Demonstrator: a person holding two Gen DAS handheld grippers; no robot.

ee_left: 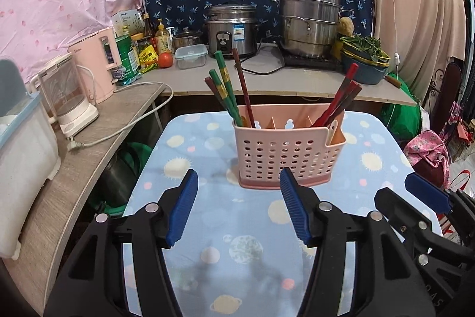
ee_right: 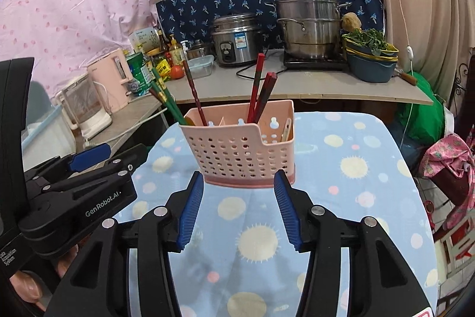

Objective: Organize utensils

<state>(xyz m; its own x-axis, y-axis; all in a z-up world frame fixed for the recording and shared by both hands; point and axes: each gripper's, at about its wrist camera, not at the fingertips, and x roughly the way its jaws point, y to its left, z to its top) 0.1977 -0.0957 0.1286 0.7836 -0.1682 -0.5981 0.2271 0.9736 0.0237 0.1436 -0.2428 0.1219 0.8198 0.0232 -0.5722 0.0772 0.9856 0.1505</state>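
Both grippers gape wide, empty: left gripper [ee_left: 239,186], right gripper [ee_right: 239,186], just short of pink caddy [ee_left: 289,152] on blue cloth [ee_left: 207,228]. Chopsticks sit sorted: green chopsticks [ee_left: 227,88] at caddy's left end, red chopsticks [ee_left: 341,100] at right.

Risk: you nudge light caddy, it tips; leaning sticks spill.

Right view alone shows spoon handle [ee_right: 286,129] in caddy's end pocket clearly; left view shows both bundles spread apart.

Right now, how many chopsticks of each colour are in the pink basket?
Green chopsticks: 2
Dark brown chopsticks: 2
Red chopsticks: 3 that I can tell apart
Total: 7, all standing in the basket
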